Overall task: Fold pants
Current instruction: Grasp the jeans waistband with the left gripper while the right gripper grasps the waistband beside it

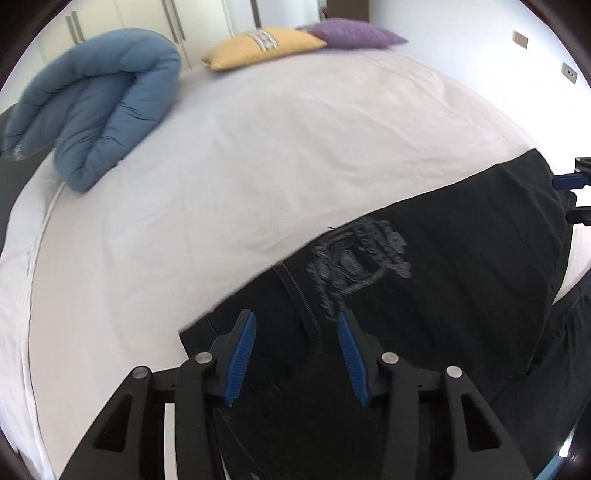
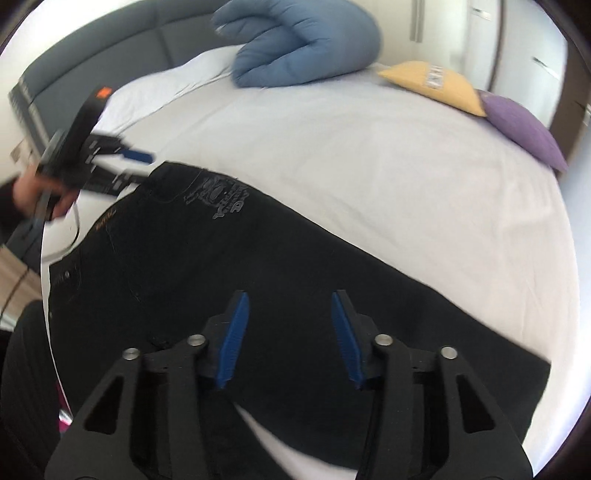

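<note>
Above the pants: both grippers spread, nothing grasped.

The left gripper (image 1: pixel 297 354) hovers over the waist end near the grey print (image 1: pixel 360 260); the right gripper (image 2: pixel 290 338) hovers over the leg section. The black pants (image 2: pixel 258 280) lie flat across the near edge of the white bed sheet (image 2: pixel 369 155). Judged step: positioning before a fold. The next move calls for each gripper to close on an edge. A blue duvet (image 1: pixel 96 107), yellow pillow (image 1: pixel 262 48) and purple pillow (image 1: pixel 354 33) lie well apart, causing no obstruction.
</note>
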`<state>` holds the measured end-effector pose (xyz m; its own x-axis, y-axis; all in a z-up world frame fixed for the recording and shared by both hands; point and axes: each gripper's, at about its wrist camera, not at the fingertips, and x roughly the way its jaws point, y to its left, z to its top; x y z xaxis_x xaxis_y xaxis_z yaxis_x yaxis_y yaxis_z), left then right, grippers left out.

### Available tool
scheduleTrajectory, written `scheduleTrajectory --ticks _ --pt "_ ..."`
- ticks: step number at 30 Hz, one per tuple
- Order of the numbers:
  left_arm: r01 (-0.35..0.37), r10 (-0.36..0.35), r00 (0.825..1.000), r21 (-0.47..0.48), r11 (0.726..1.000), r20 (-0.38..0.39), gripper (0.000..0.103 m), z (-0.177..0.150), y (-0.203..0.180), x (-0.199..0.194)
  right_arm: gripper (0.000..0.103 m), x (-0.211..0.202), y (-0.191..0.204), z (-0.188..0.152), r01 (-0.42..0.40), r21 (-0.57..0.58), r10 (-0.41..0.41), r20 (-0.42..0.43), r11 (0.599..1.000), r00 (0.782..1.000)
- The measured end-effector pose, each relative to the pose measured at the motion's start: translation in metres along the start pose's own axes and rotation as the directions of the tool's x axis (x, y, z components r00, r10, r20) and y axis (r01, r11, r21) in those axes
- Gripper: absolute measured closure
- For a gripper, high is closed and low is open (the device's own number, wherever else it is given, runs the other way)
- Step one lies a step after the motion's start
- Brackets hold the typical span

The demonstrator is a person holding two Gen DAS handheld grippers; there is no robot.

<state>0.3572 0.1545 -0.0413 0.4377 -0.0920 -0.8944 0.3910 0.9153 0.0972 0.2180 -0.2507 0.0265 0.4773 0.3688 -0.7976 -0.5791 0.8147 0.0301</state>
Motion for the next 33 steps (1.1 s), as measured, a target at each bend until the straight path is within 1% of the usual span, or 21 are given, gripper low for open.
scheduleTrajectory --ticks 2,4,5,6,7,8,10,12,14,15,17,18,19,20,25,27,28,30,33 --pt "0.032 -0.030 0.999 0.054 0.998 -0.031 0.054 0.009 0.006 0.013 0.059 0.014 0.001 0.010 -0.043 -0.023 0.043 -0.011 0.999 0.999" --pt "0.038 -0.028 0.996 0.118 0.992 -0.083 0.053 0.017 0.015 0.030 0.059 0.023 0.004 0.018 -0.061 -0.051 0.061 -0.011 0.997 0.998" --pt "0.055 -0.039 0.993 0.147 0.988 -0.108 0.050 0.021 0.018 0.038 0.059 0.031 0.003 0.024 -0.076 -0.062 0.075 -0.015 0.995 0.997" --pt "0.061 -0.040 0.991 0.169 0.984 -0.126 0.039 0.022 0.021 0.046 0.059 0.035 0.002 0.027 -0.092 -0.075 0.091 -0.017 0.993 0.996" --pt "0.064 -0.039 0.990 0.188 0.980 -0.137 0.029 0.023 0.022 0.052 0.059 0.039 0.002 0.029 -0.099 -0.090 0.098 -0.018 0.991 0.995" --pt "0.078 -0.048 0.988 0.200 0.977 -0.150 0.028 0.024 0.024 0.057 0.059 0.042 0.002 0.032 -0.104 -0.106 0.103 -0.022 0.989 0.994" --pt "0.115 -0.077 0.977 0.192 0.975 -0.197 0.027 0.025 0.029 0.073 0.059 0.048 0.008 0.036 -0.110 -0.135 0.106 -0.037 0.985 0.994" --pt "0.154 -0.112 0.964 0.162 0.975 -0.242 0.027 0.024 0.036 0.088 0.059 0.055 0.012 0.040 -0.123 -0.151 0.116 -0.050 0.981 0.992" --pt "0.184 -0.140 0.951 0.143 0.973 -0.275 0.030 0.021 0.038 0.101 0.059 0.059 0.012 0.044 -0.130 -0.162 0.122 -0.059 0.978 0.991" --pt "0.194 -0.150 0.947 0.138 0.971 -0.283 0.030 0.020 0.038 0.105 0.059 0.061 0.014 0.043 -0.131 -0.166 0.122 -0.063 0.977 0.991" --pt "0.221 -0.181 0.944 0.124 0.967 -0.274 0.039 0.019 0.038 0.105 0.059 0.068 0.015 0.048 -0.135 -0.176 0.124 -0.072 0.975 0.990" --pt "0.236 -0.199 0.943 0.116 0.965 -0.267 0.058 0.019 0.038 0.103 0.059 0.070 0.015 0.052 -0.132 -0.185 0.120 -0.071 0.974 0.990" --pt "0.229 -0.193 0.948 0.118 0.966 -0.253 0.089 0.018 0.037 0.099 0.059 0.070 0.016 0.053 -0.131 -0.190 0.120 -0.071 0.973 0.990" --pt "0.203 -0.166 0.956 0.135 0.970 -0.244 0.094 0.017 0.036 0.097 0.059 0.070 0.016 0.055 -0.133 -0.195 0.121 -0.071 0.972 0.990" --pt "0.122 -0.088 0.983 0.210 0.970 -0.163 0.098 0.001 0.017 0.076 0.059 0.084 0.032 0.077 -0.137 -0.240 0.123 -0.070 0.961 0.990" --pt "0.076 -0.053 0.994 0.248 0.966 -0.098 0.098 -0.007 0.006 0.061 0.059 0.087 0.040 0.086 -0.136 -0.263 0.121 -0.072 0.955 0.990" --pt "0.061 -0.044 0.997 0.261 0.963 -0.067 0.098 -0.012 0.001 0.052 0.059 0.089 0.045 0.091 -0.137 -0.279 0.120 -0.076 0.951 0.990" --pt "0.041 -0.037 0.999 0.285 0.958 -0.019 0.098 -0.015 0.003 0.033 0.059 0.094 0.053 0.097 -0.136 -0.314 0.114 -0.089 0.940 0.989" --pt "0.013 -0.024 0.999 0.320 0.947 0.032 0.098 -0.029 -0.009 0.014 0.059 0.103 0.062 0.105 -0.135 -0.350 0.100 -0.115 0.927 0.988"
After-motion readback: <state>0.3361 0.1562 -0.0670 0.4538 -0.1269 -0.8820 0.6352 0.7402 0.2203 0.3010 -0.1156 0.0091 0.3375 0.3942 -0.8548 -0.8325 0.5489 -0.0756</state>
